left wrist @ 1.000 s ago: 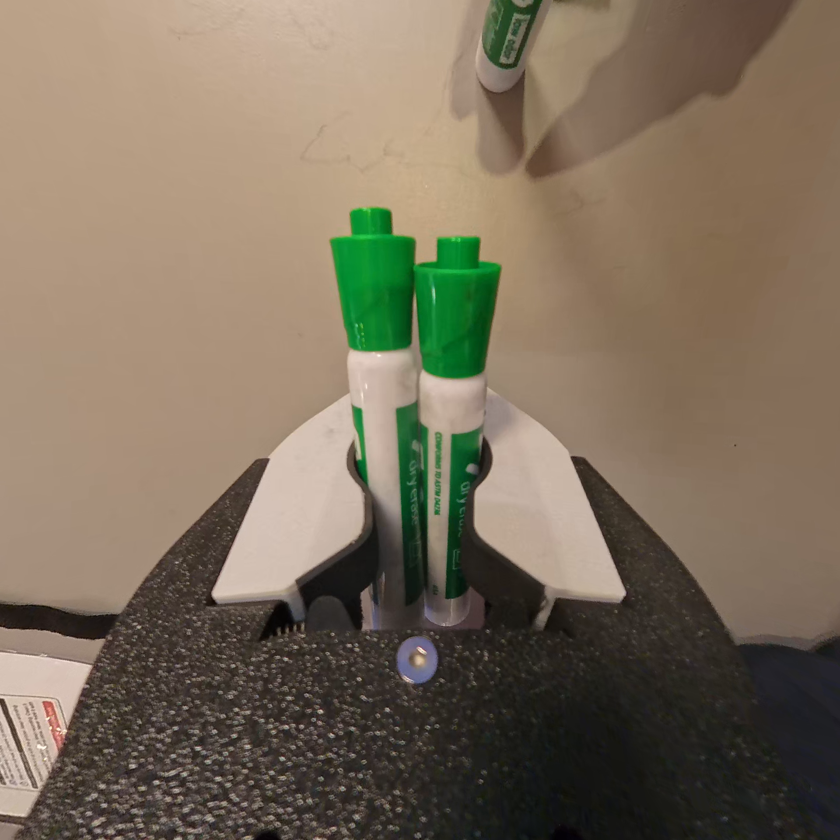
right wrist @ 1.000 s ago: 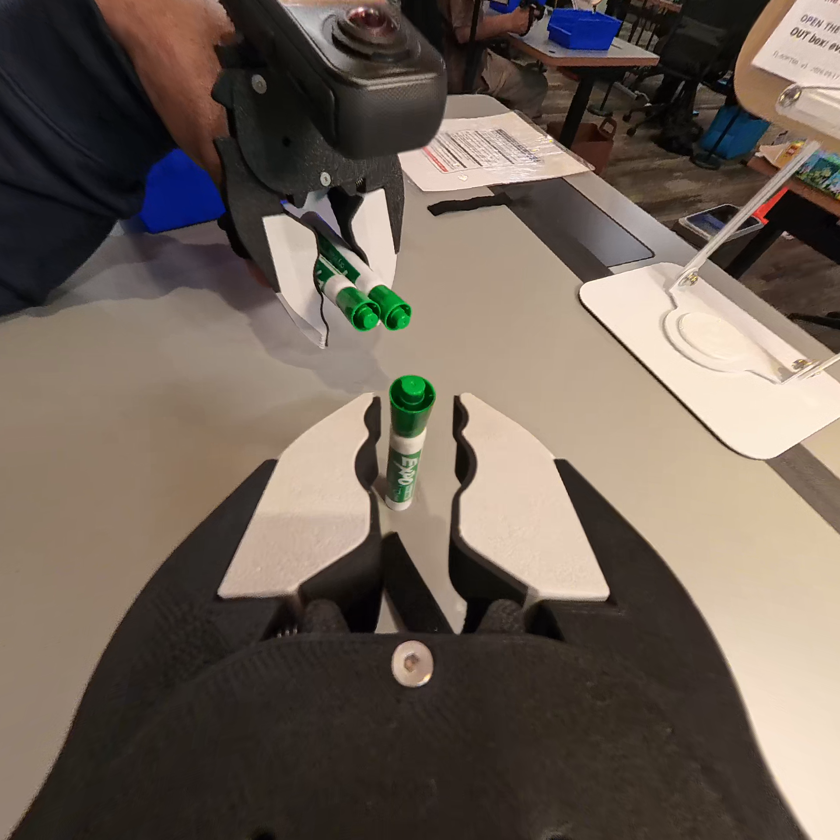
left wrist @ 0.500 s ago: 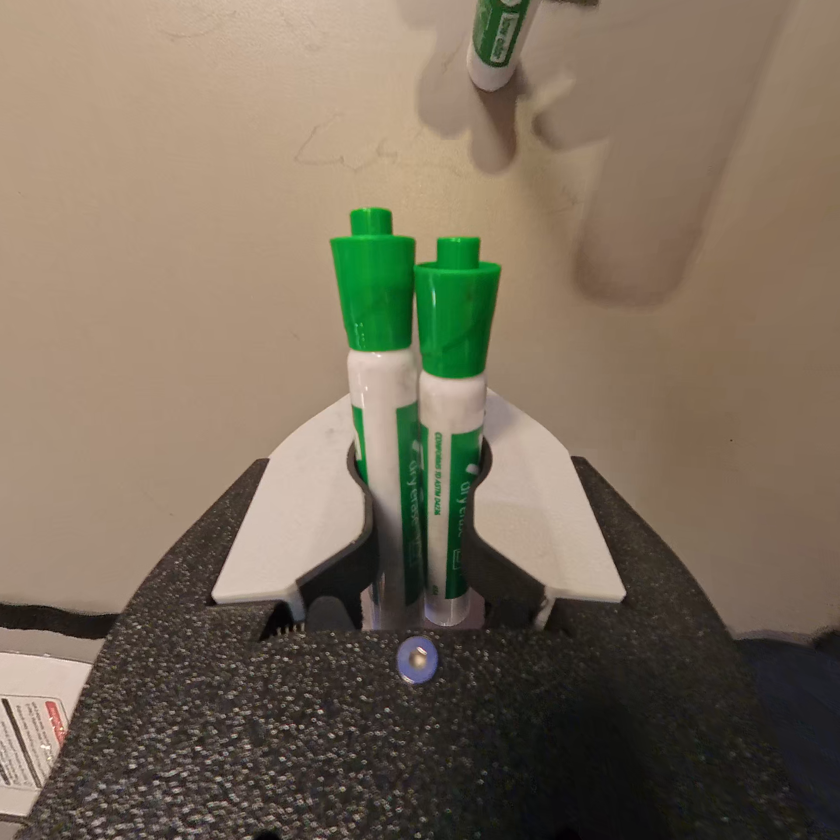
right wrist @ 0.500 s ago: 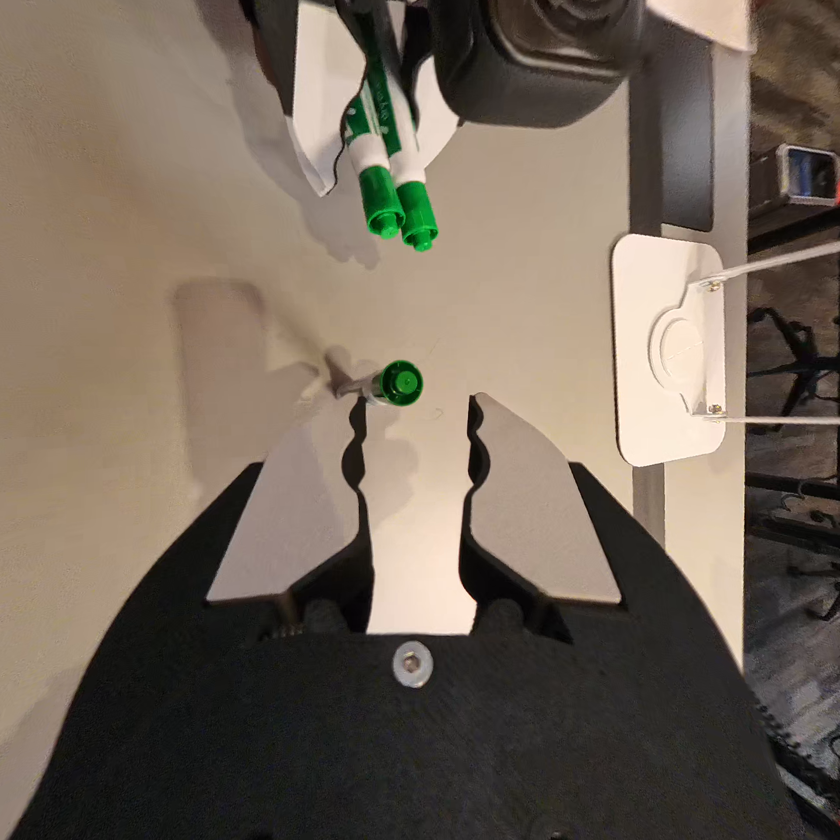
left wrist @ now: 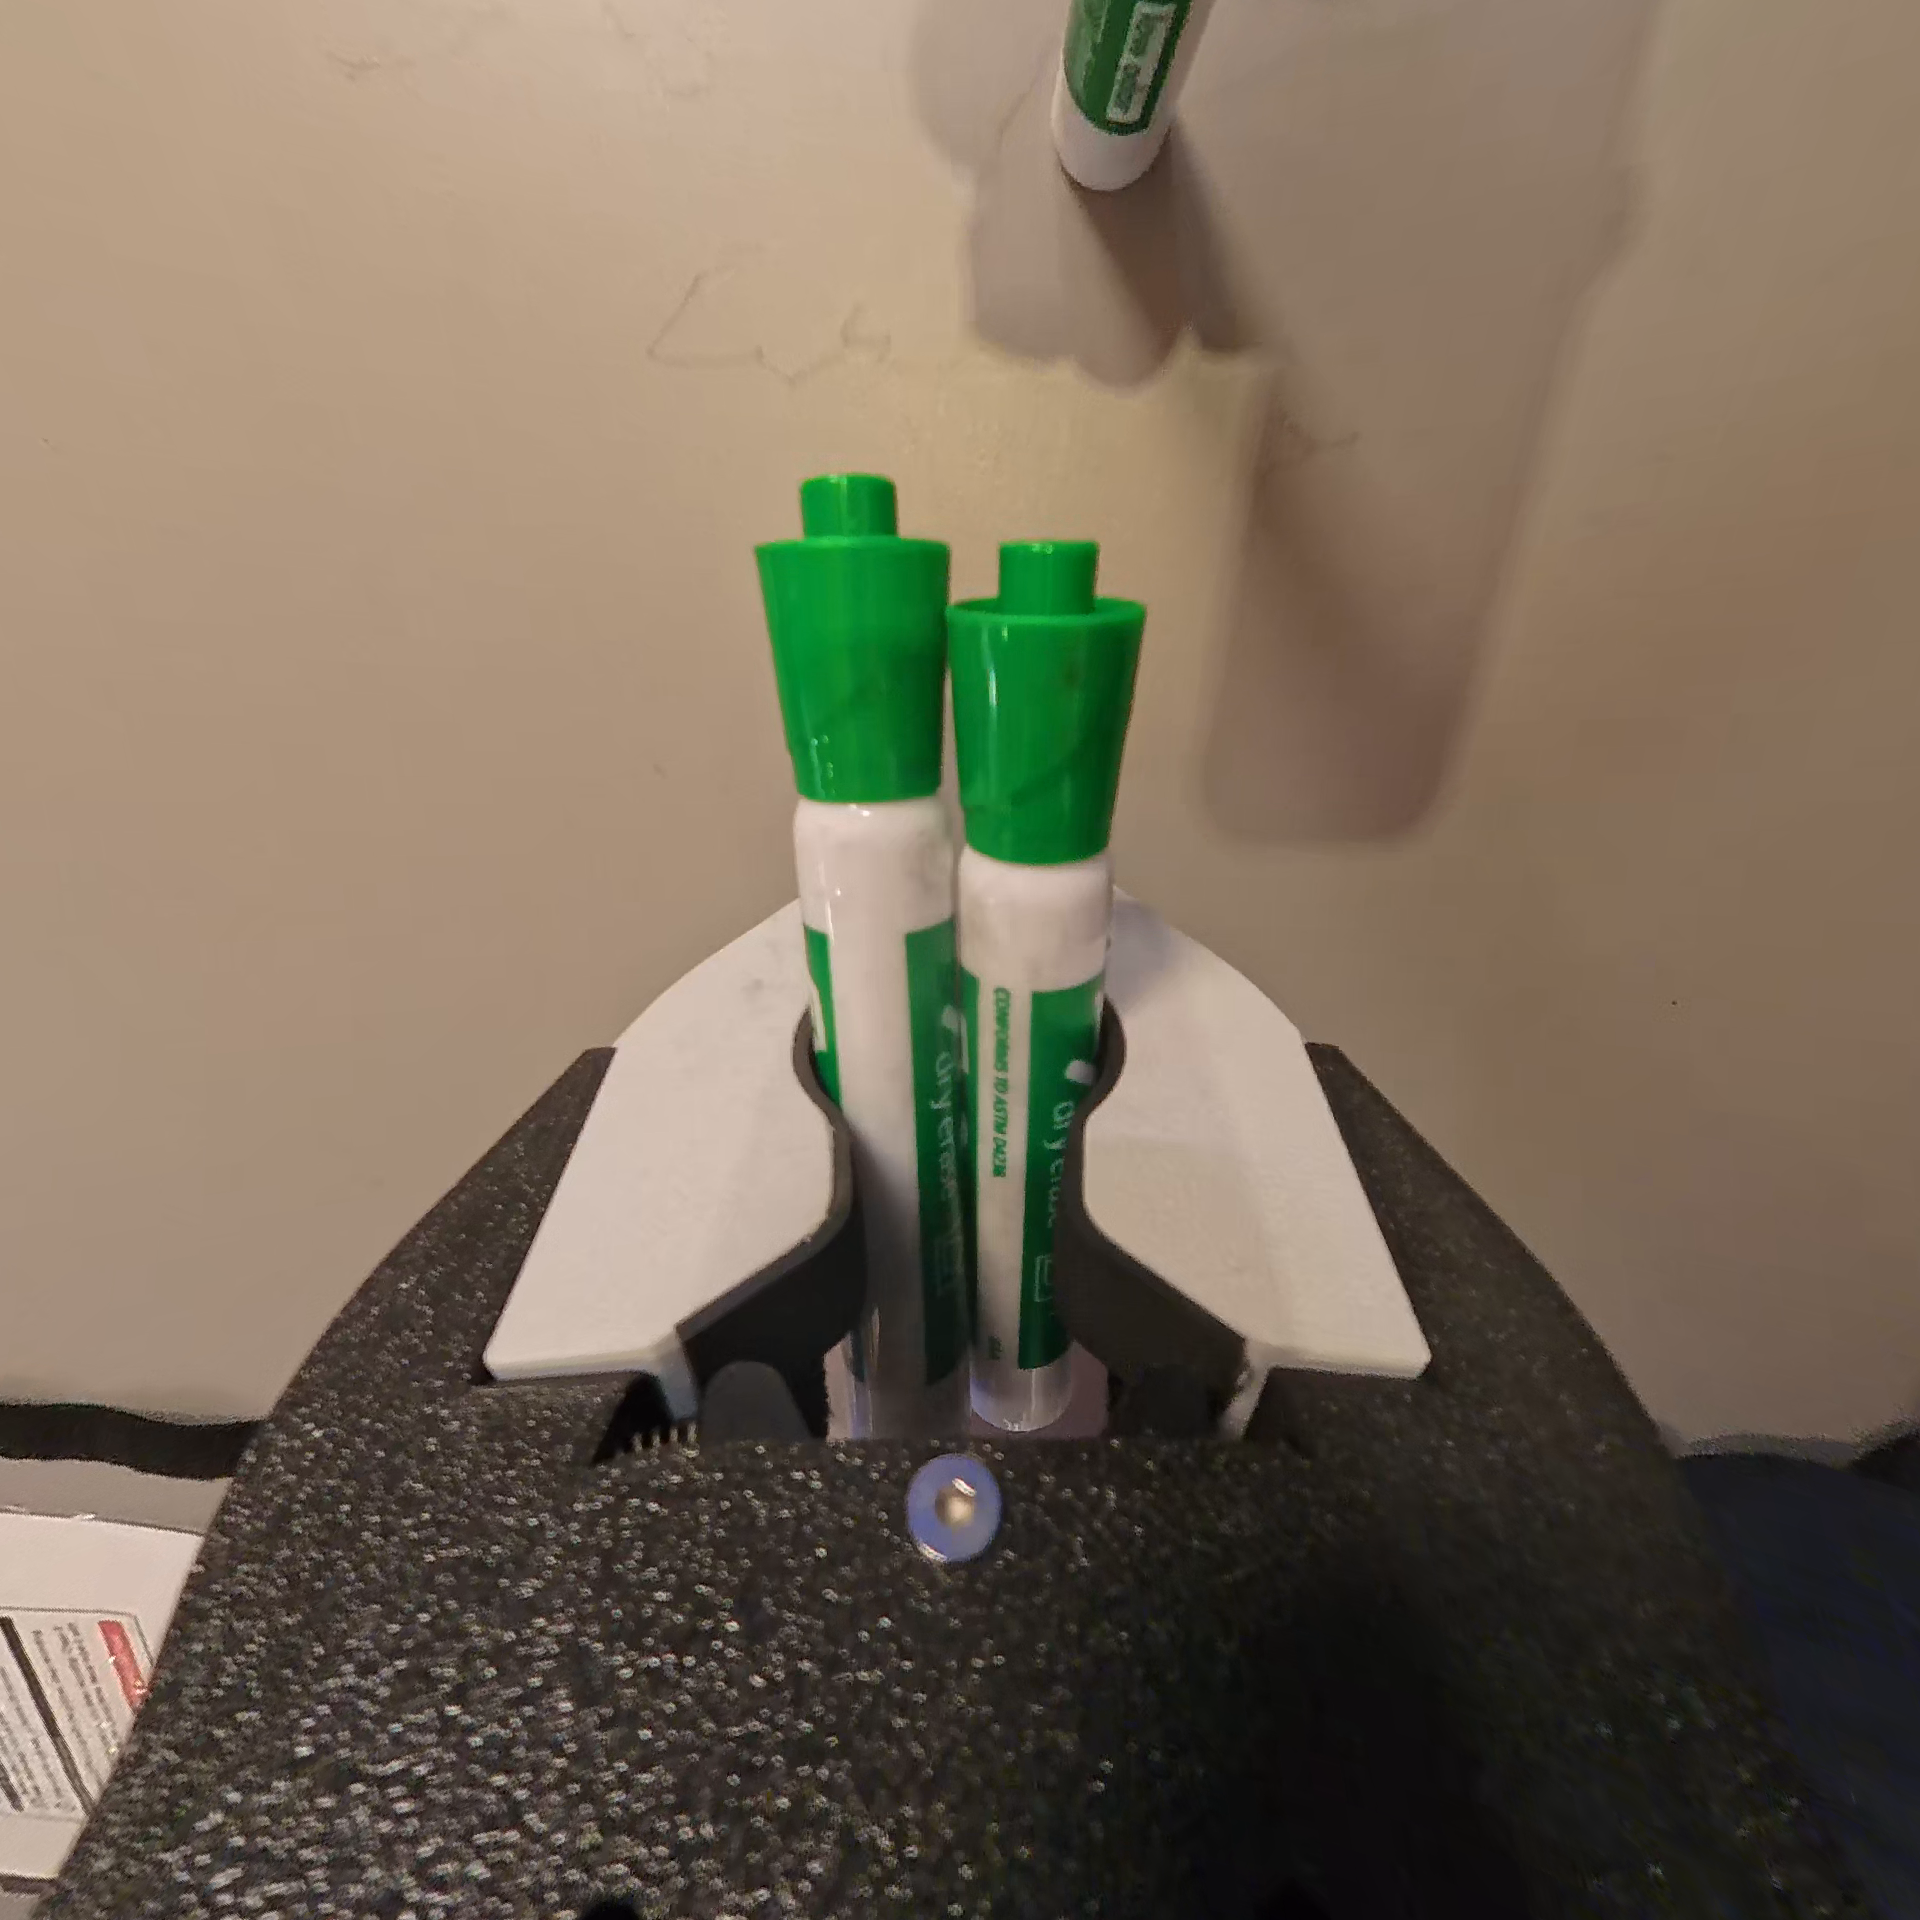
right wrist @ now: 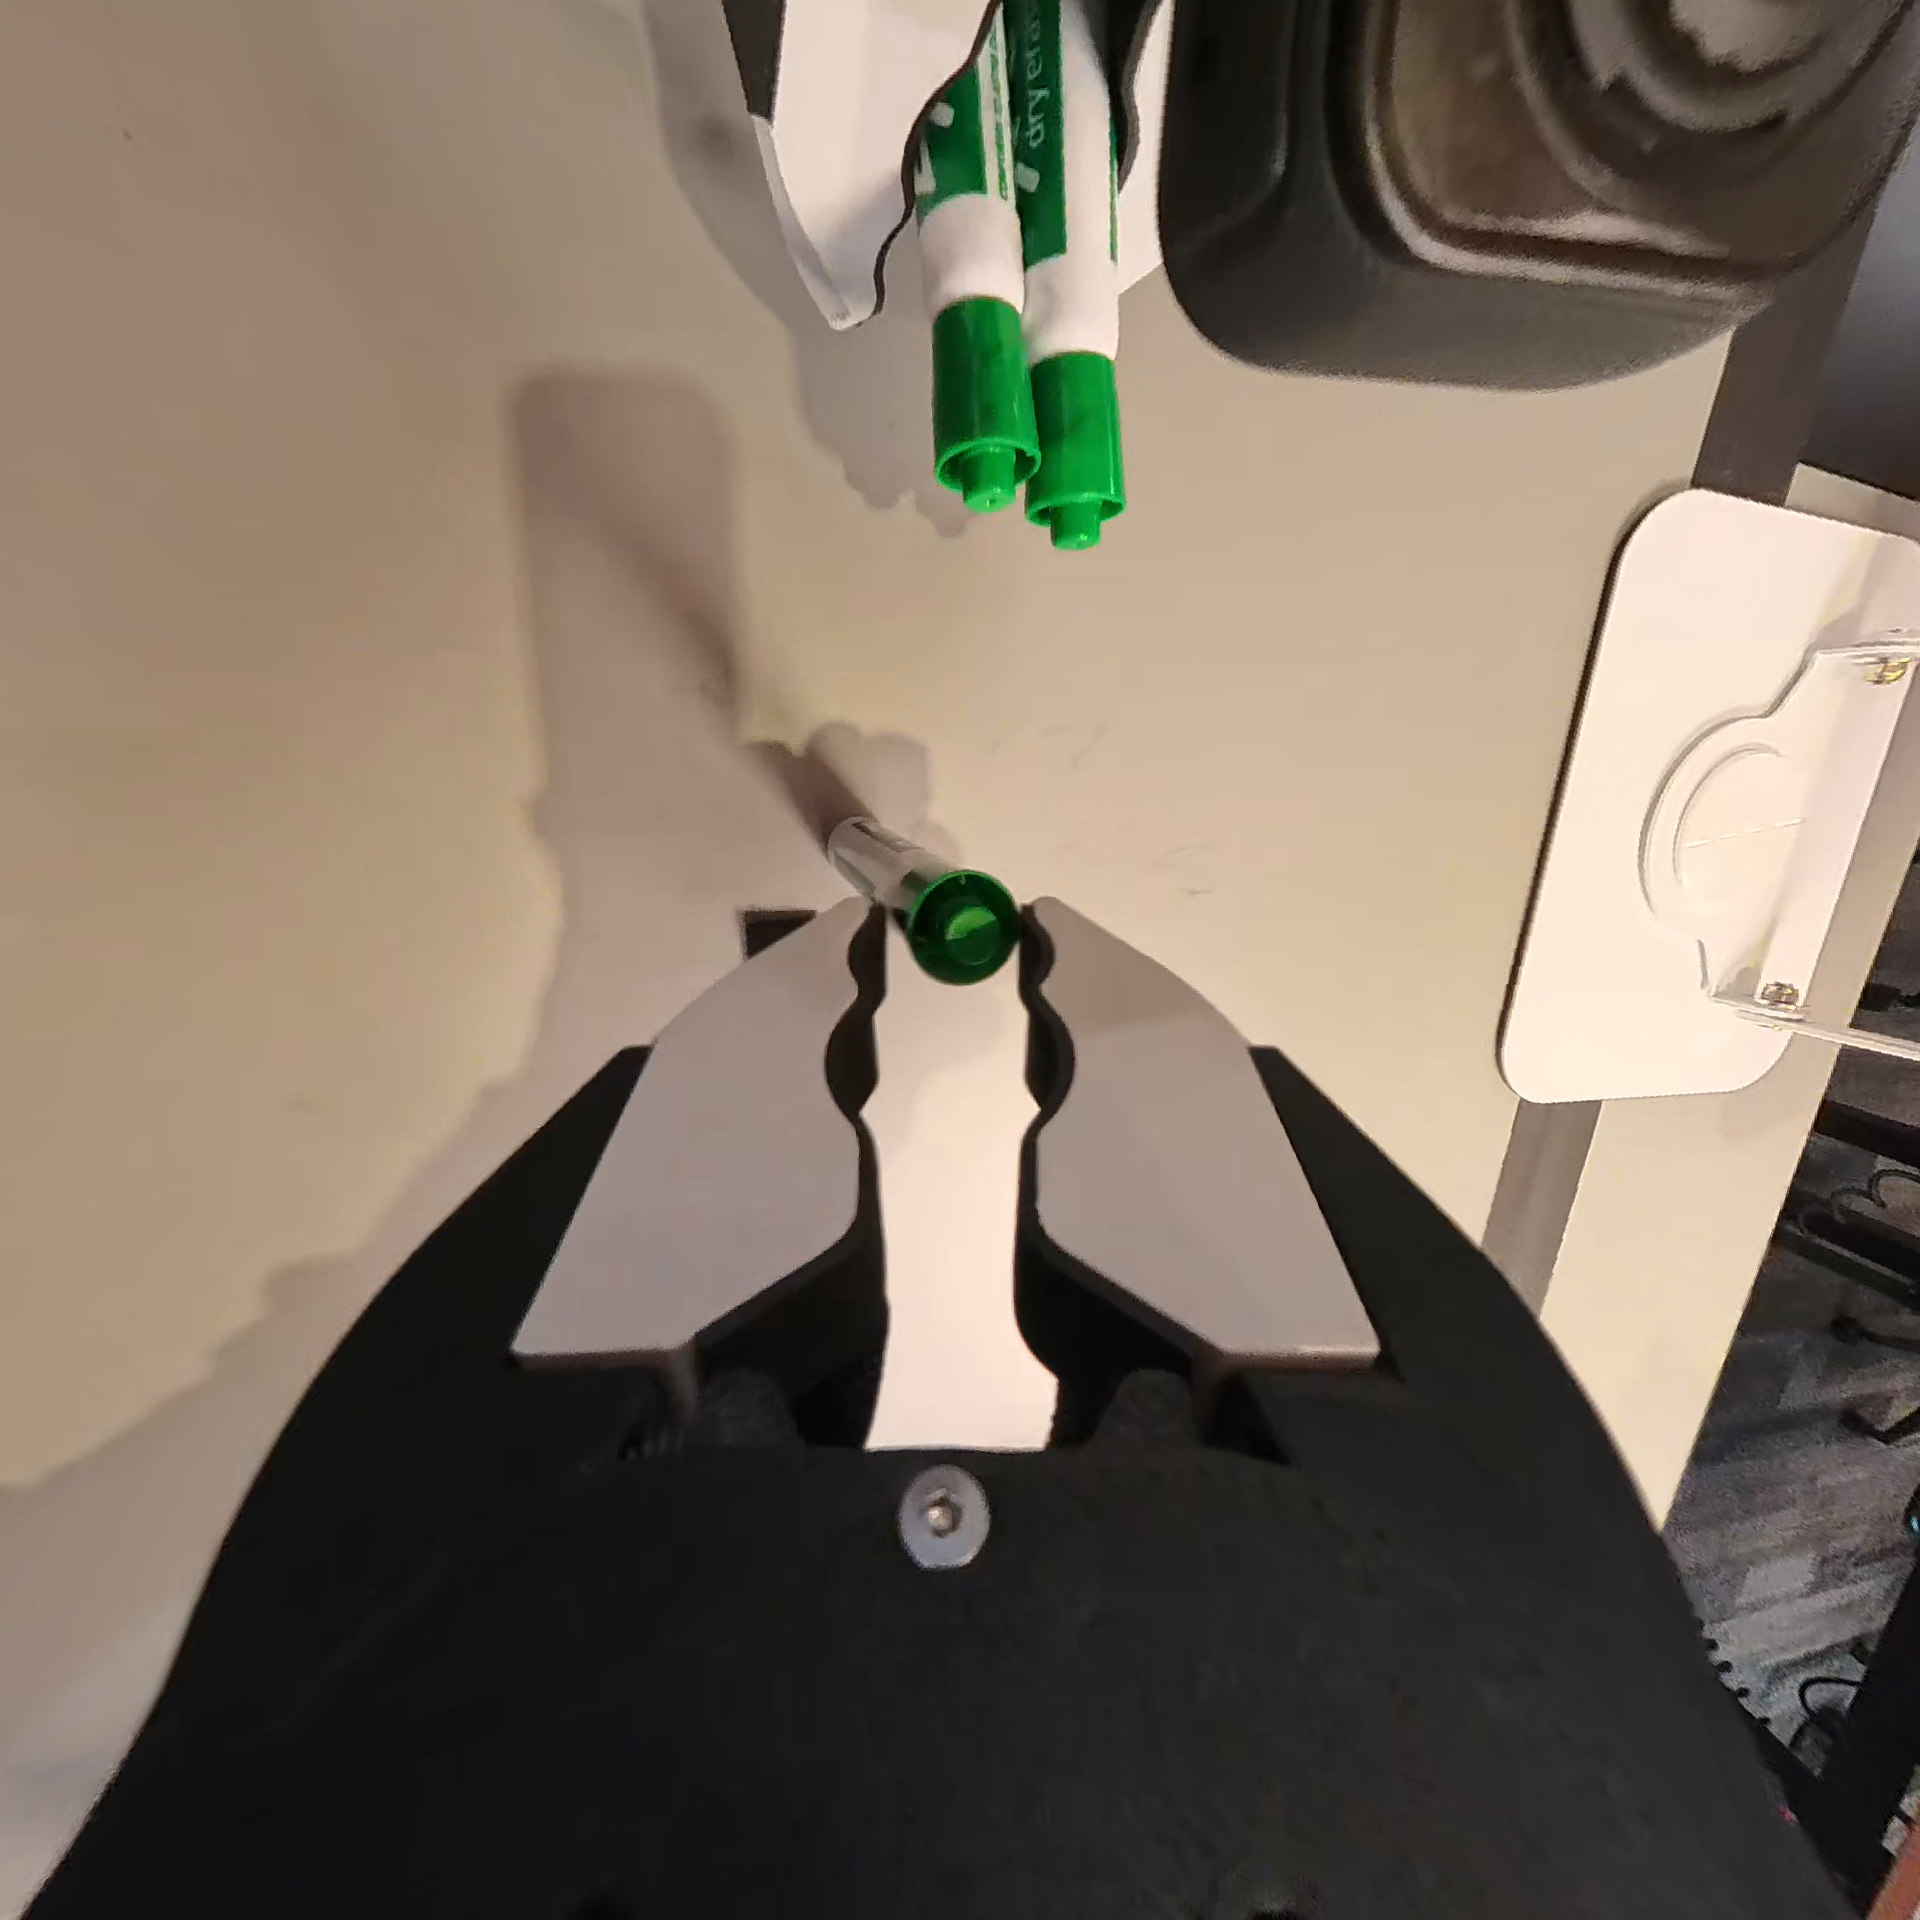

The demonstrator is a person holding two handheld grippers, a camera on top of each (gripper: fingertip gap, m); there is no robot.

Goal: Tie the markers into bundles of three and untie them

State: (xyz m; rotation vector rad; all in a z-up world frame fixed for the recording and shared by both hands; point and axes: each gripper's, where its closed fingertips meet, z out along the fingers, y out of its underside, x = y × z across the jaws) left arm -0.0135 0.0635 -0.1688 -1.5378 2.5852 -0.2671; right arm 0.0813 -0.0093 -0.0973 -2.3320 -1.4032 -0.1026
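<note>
Three green-capped markers show in all. Two markers lie side by side in the left tongs, whose white fingers press on their white barrels from either side; both caps point forward past the fingertips, one reaching slightly farther than the other. In the right wrist view the same pair hangs cap-down from the left tongs above the desk.

The third marker stands upright on the desk, seen almost from straight above, cap uppermost. It sits between the tips of the right tongs, which are narrowed around the cap. The right fingertip looks to touch the cap, while a thin dark gap shows at the left one, so the marker is not clamped. In the left wrist view only this marker's lower barrel shows, at the top edge.

One white plate with a clear bracket lies at the desk's right edge. One printed sheet lies at the left view's lower left corner.
</note>
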